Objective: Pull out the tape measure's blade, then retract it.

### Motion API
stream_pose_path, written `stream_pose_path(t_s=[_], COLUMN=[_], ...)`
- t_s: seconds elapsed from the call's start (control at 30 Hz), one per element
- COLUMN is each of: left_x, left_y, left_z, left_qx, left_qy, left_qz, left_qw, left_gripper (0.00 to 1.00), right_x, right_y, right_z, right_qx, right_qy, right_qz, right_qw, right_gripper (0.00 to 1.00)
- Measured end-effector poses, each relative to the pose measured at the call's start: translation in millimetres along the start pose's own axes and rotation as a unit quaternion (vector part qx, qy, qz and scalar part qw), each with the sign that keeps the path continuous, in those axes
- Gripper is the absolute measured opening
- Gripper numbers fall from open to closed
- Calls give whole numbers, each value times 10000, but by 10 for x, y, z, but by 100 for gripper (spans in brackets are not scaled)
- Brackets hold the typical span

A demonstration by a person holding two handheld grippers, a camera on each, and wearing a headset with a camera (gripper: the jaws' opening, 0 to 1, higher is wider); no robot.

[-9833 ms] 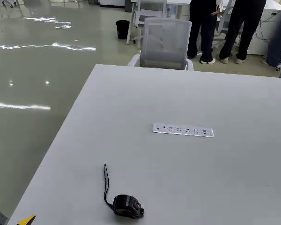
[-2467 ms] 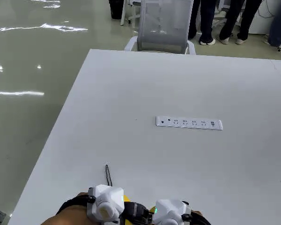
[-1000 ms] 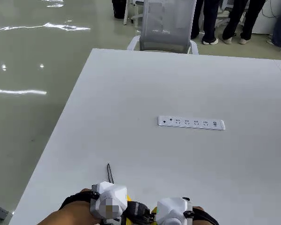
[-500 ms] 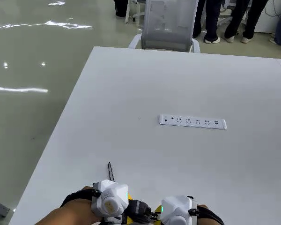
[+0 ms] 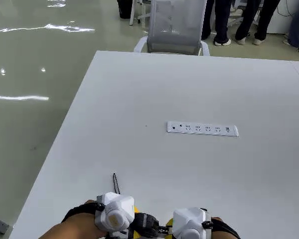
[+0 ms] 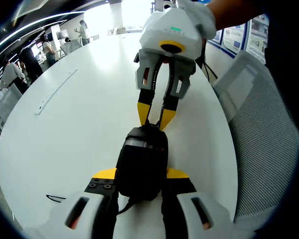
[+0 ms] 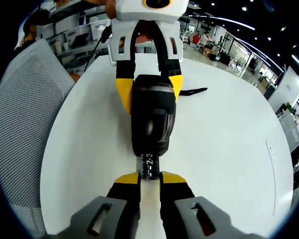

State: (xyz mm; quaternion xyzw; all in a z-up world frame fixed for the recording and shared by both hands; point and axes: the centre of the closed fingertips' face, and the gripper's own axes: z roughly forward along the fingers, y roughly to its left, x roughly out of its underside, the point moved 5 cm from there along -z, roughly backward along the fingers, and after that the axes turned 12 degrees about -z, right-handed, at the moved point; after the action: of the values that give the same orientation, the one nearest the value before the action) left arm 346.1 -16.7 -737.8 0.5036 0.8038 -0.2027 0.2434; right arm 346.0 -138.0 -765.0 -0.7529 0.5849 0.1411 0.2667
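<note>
- The white table takes up most of your head view, from the upper middle down to the bottom edge.
- A grey mesh chair stands at the table's far edge, top centre of that view, and people's legs show just to its right along the top.
- A white power strip lies flat right of centre in the head view, well apart from your grippers.
- Your left gripper rises from the bottom of the left gripper view, its yellow-tipped jaws spread about the width of the case and pressed against both sides of the tape measure.
- Your right gripper rises from the bottom of the right gripper view, jaws drawn nearly together and pinching the blade just in front of the case mouth.
- The tape measure is a black case, held between the two grippers at the bottom centre of the head view, low over the table's near edge.
- Just a short stretch of blade, with white numerals, shows between the case and your right jaws.
- The thin black strap lies on the table in the lower left of the head view, beyond your left gripper.
</note>
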Motion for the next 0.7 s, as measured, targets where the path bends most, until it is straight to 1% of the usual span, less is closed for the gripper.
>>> stream_pose_path(t_s=[0.27, 0.7], left_x=[-6, -2], left_y=[0, 11], left_z=[-3, 6], left_qx=[8, 13], left_qy=[-4, -5], left_qz=[-7, -41], left_qw=[10000, 10000], left_gripper=[29, 29], right_x=[34, 93], right_y=[4, 2], right_z=[-25, -59], right_qx=[-57, -66], right_qy=[35, 55], right_qz=[-24, -27], right_qw=[10000, 10000], right_gripper=[12, 12])
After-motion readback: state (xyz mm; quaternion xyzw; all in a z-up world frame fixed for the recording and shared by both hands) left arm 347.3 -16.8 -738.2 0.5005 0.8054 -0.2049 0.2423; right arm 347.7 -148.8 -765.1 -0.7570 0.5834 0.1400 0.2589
